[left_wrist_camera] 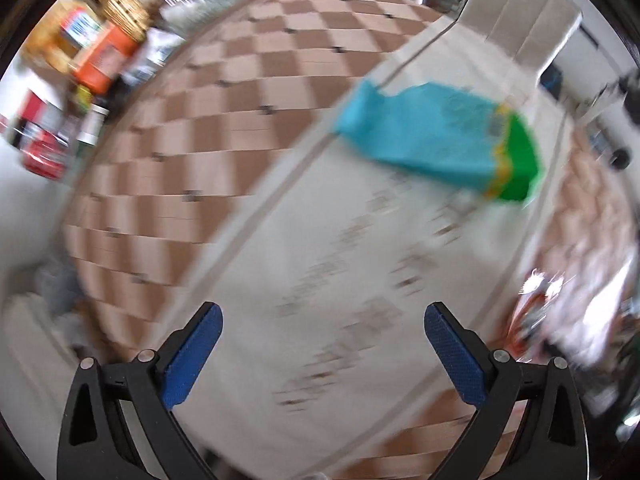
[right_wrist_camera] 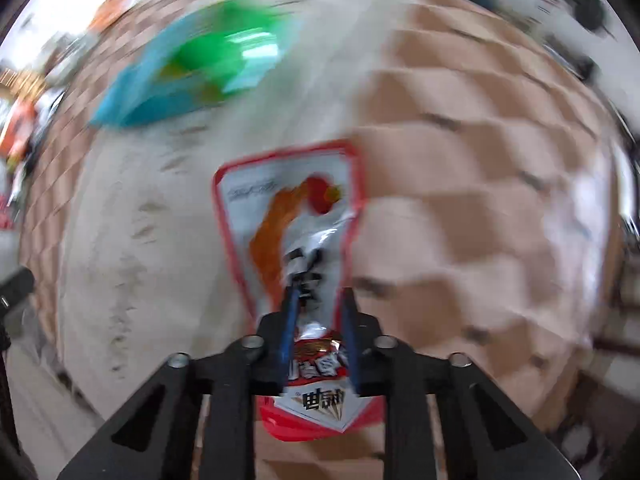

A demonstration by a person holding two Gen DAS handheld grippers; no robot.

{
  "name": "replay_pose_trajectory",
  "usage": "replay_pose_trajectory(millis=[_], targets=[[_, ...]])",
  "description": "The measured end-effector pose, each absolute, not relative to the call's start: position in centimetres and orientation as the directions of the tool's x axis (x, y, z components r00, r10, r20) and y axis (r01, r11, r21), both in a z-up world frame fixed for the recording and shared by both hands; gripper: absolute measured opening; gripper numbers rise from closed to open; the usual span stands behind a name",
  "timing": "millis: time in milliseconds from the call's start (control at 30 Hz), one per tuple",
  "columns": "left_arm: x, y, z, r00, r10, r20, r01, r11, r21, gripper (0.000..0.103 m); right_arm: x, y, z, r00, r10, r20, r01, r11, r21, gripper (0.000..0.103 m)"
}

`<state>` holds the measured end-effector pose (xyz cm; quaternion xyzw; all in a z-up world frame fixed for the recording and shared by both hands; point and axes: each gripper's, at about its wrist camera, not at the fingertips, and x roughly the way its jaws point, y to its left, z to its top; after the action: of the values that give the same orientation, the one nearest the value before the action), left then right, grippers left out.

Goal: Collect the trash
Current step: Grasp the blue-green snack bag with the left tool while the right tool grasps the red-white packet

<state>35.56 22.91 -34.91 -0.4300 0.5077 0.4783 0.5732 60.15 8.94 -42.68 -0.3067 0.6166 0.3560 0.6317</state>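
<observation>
A blue and green snack bag (left_wrist_camera: 440,140) lies on a flat beige paper bag (left_wrist_camera: 340,264) on the checkered table; it also shows in the right wrist view (right_wrist_camera: 192,68). My left gripper (left_wrist_camera: 322,316) is open and empty, above the paper bag, short of the snack bag. My right gripper (right_wrist_camera: 318,300) is shut on a white and red snack wrapper (right_wrist_camera: 288,216), which hangs out ahead of the fingers above the paper bag (right_wrist_camera: 152,216). A crumpled silvery wrapper (left_wrist_camera: 560,312) shows at the right edge of the left wrist view. Both views are blurred.
The brown checkered tabletop (left_wrist_camera: 224,120) spreads left of and beyond the paper bag. Jars, boxes and bottles, among them an orange box (left_wrist_camera: 104,58), crowd the far left edge. An upright beige paper bag (left_wrist_camera: 524,20) stands at the far right.
</observation>
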Motion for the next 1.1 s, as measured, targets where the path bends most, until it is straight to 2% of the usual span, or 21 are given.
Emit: replay_pose_trajectory(millis=[133, 233, 400, 433, 467, 533, 567, 667, 733, 933, 1000, 1100], targets=[[37.8, 26.8, -36.9, 0.221, -0.005, -0.975, -0.975, 0.005, -0.221, 0.103, 67.2, 6.3, -43.2, -0.105, 0.114, -0.988, -0.664, 0.731, 0.155, 0.019], [38.9, 29.0, -38.8, 0.323, -0.053, -0.945, -0.941, -0.126, -0.315, 0.103, 69.6, 6.4, -42.9, -0.112, 0.135, -0.984, -0.611, 0.772, 0.175, 0.021], [40.3, 31.8, -41.3, 0.389, -0.063, -0.919, -0.890, -0.281, -0.358, 0.102, 71.5, 8.4, -42.3, -0.103, 0.169, -0.980, -0.544, 0.815, 0.198, 0.046], [40.6, 32.3, -41.9, 0.393, -0.070, -0.917, -0.883, -0.307, -0.355, 0.097, 71.1, 7.9, -42.3, -0.099, 0.170, -0.980, -0.544, 0.816, 0.197, 0.046], [40.7, 32.6, -42.6, 0.392, -0.080, -0.917, -0.880, -0.325, -0.348, 0.084, 71.3, 8.4, -42.3, -0.095, 0.169, -0.981, -0.544, 0.816, 0.194, 0.047], [41.0, 33.0, -43.3, 0.399, -0.091, -0.912, -0.874, -0.338, -0.349, 0.072, 71.2, 9.3, -42.0, -0.091, 0.170, -0.981, -0.546, 0.816, 0.192, 0.047], [41.2, 33.2, -43.1, 0.400, -0.078, -0.913, -0.877, -0.323, -0.356, 0.061, 71.2, 9.3, -41.9, -0.090, 0.172, -0.981, -0.545, 0.816, 0.193, 0.047], [43.0, 33.7, -41.1, 0.285, -0.023, -0.958, -0.950, -0.139, -0.279, 0.039, 70.9, 10.7, -42.0, -0.083, 0.178, -0.981, -0.548, 0.814, 0.194, 0.047], [43.5, 34.0, -40.6, 0.256, -0.005, -0.967, -0.965, -0.054, -0.255, 0.028, 70.5, 10.8, -41.9, -0.079, 0.181, -0.980, -0.559, 0.806, 0.194, 0.047], [43.9, 32.5, -40.1, 0.210, -0.015, -0.978, -0.938, 0.280, -0.205, 0.026, 68.6, 10.9, -41.2, -0.116, 0.187, -0.976, -0.607, 0.764, 0.219, 0.047], [43.2, 31.9, -40.0, 0.178, -0.012, -0.984, -0.911, 0.376, -0.169, 0.031, 67.4, 11.1, -41.1, -0.129, 0.170, -0.977, -0.642, 0.737, 0.213, 0.061], [41.7, 31.6, -39.5, 0.193, -0.036, -0.981, -0.908, 0.373, -0.192, 0.030, 65.2, 11.8, -41.4, -0.136, 0.142, -0.980, -0.698, 0.688, 0.196, 0.072]])
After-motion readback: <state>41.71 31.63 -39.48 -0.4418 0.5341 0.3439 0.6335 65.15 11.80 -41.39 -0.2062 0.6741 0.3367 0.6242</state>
